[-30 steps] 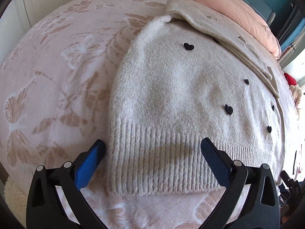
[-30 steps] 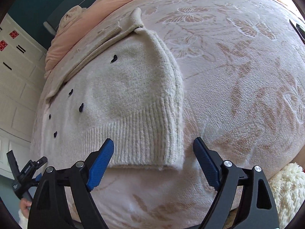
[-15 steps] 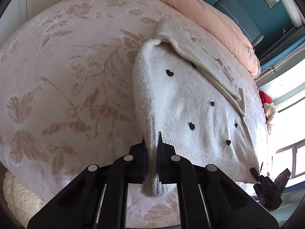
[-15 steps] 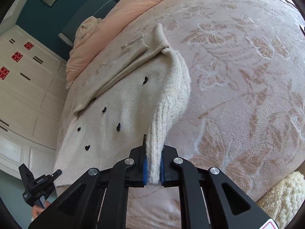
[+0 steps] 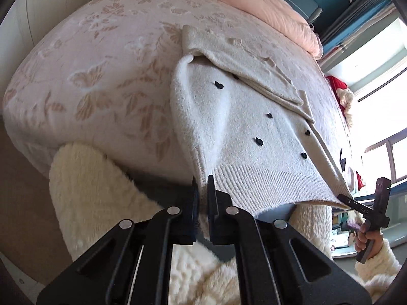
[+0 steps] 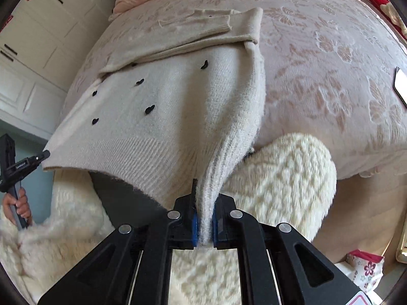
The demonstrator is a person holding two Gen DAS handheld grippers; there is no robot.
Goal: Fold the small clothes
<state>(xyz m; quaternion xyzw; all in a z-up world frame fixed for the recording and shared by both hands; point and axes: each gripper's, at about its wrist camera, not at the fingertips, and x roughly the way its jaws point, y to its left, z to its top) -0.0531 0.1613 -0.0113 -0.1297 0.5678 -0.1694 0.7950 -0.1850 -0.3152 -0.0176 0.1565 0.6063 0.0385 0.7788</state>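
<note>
Fuzzy cream knit sweater (image 5: 244,127), ribbed hem corners pinched by left hand-held gripper (image 5: 201,185) and right hand-held gripper (image 6: 203,203).

Likely a bedroom: bed (image 5: 101,81), wardrobe (image 6: 48,33).

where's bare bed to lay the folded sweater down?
Free: the floral bedspread on the left gripper's side of the sweater, up to the pink duvet. Also the stretch on the right gripper's side, short of the phone-like item. Crowded: the near edge, where both grippers clamp the hem.
</note>
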